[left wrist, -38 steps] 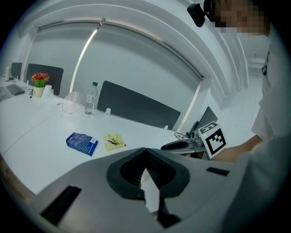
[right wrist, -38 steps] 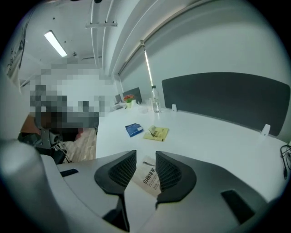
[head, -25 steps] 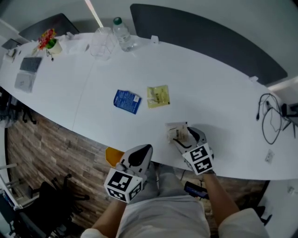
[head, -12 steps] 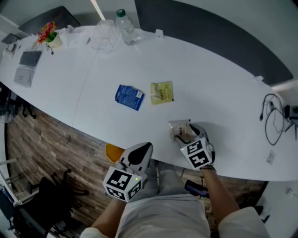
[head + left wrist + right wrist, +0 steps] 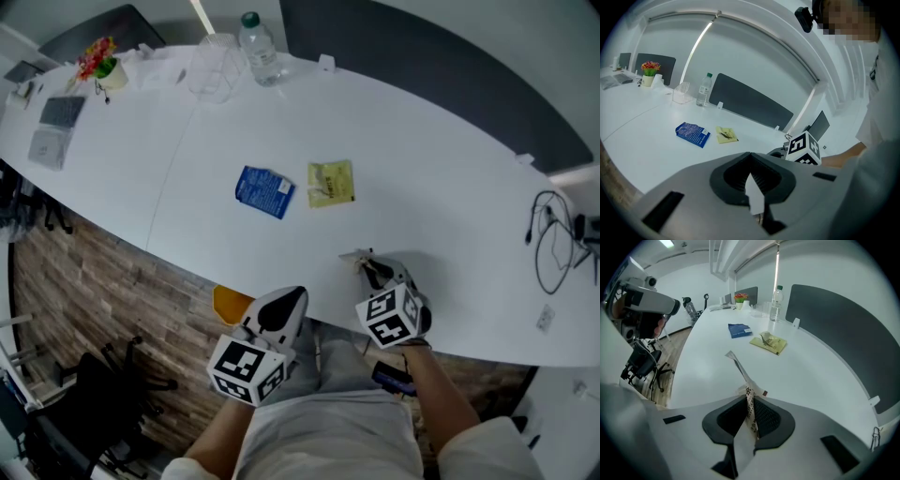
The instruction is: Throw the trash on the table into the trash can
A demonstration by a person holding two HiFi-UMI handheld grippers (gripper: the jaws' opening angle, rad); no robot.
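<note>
A white wrapper (image 5: 359, 258) stands pinched on edge near the front rim of the white table (image 5: 450, 234). My right gripper (image 5: 375, 274) points steeply down at it. Its jaws have just been closing and now press on the wrapper (image 5: 740, 369) between the right gripper's (image 5: 749, 399) pads. A blue packet (image 5: 263, 191) and a yellow packet (image 5: 331, 183) lie flat side by side mid-table, to the left and beyond. My left gripper (image 5: 284, 305) hangs in front of the table's edge over the floor, shut and empty (image 5: 750, 166).
A water bottle (image 5: 260, 49), a clear container (image 5: 214, 66) and a small flower pot (image 5: 98, 75) stand along the far left. Cables (image 5: 548, 248) lie at the right end. An orange object (image 5: 230, 305) sits under the table's edge beside my left gripper.
The right gripper's jaws closed on the white wrapper, which lay flat between them before and now stands squeezed on edge. The left gripper stayed put.
</note>
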